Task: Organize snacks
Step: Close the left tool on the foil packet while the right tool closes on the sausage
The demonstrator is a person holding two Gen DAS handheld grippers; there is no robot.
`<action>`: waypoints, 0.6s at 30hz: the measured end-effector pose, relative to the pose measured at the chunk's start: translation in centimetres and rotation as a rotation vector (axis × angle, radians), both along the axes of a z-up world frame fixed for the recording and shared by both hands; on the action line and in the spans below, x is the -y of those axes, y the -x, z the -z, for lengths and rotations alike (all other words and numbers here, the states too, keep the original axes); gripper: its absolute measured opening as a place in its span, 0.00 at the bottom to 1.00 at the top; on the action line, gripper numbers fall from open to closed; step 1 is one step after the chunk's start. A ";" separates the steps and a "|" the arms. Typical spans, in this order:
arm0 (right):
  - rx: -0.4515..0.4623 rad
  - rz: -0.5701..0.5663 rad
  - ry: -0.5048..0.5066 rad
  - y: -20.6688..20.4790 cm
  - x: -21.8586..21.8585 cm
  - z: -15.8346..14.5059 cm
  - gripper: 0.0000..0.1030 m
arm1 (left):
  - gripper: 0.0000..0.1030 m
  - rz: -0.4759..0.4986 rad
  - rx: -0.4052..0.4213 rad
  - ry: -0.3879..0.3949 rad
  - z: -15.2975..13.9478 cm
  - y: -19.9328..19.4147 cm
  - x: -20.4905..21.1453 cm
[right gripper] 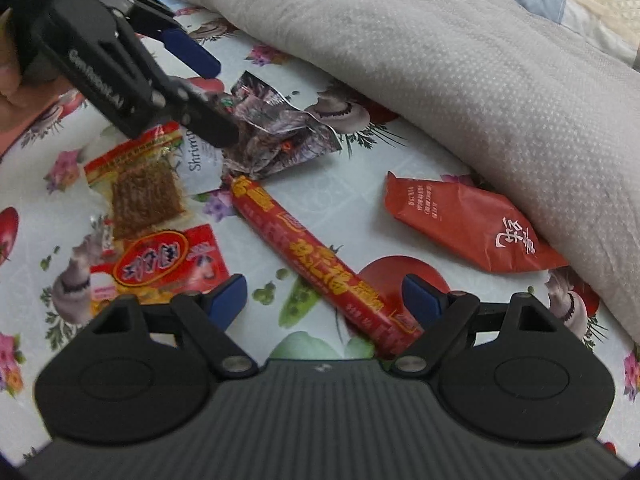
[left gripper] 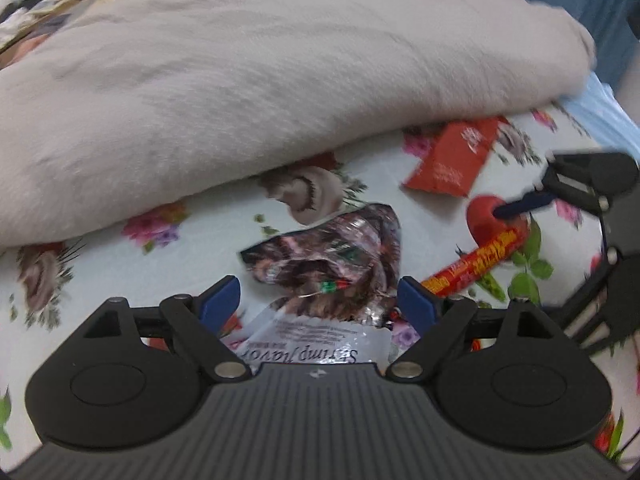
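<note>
My left gripper (left gripper: 319,301) hangs open over a crumpled shrimp-flavour packet (left gripper: 332,264). The packet lies between its blue fingertips, which stand apart from it. In the right wrist view the same left gripper (right gripper: 224,102) straddles that packet (right gripper: 276,132) from the upper left. My right gripper (right gripper: 324,300) is open too, and a long red sausage stick (right gripper: 312,256) runs diagonally between its fingers, its near end by the right pad. A red foil packet (right gripper: 468,224) lies to the right against the blanket.
A thick grey blanket (right gripper: 440,60) is heaped along the far side of the floral sheet (right gripper: 340,192). A clear packet with a brown spicy strip (right gripper: 140,188) and a red packet with an oval label (right gripper: 160,264) lie at the left. A hand (right gripper: 12,80) shows at the left edge.
</note>
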State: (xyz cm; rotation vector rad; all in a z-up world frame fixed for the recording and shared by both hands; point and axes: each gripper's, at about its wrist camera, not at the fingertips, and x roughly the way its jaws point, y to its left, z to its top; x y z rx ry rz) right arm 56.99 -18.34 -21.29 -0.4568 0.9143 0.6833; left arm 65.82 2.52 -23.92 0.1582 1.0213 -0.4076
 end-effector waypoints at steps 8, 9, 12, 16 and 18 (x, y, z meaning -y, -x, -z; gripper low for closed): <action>-0.025 -0.009 -0.072 -1.3 0.5 0.4 0.74 | 0.88 0.033 -0.012 -0.077 2.5 -1.5 1.6; -0.026 -0.012 -0.072 -1.3 0.4 0.3 0.74 | 0.88 0.039 -0.003 -0.082 2.5 -1.6 1.8; -0.030 -0.052 -0.061 -0.7 -0.1 0.0 0.56 | 0.88 0.038 0.005 -0.089 2.6 -1.6 2.1; -0.023 -0.087 -0.006 0.3 -1.0 -0.5 0.37 | 0.64 0.012 0.011 -0.069 1.9 -1.3 2.2; -0.015 -0.097 0.028 1.0 -1.5 -0.7 0.29 | 0.61 0.009 0.001 -0.060 1.4 -1.2 2.3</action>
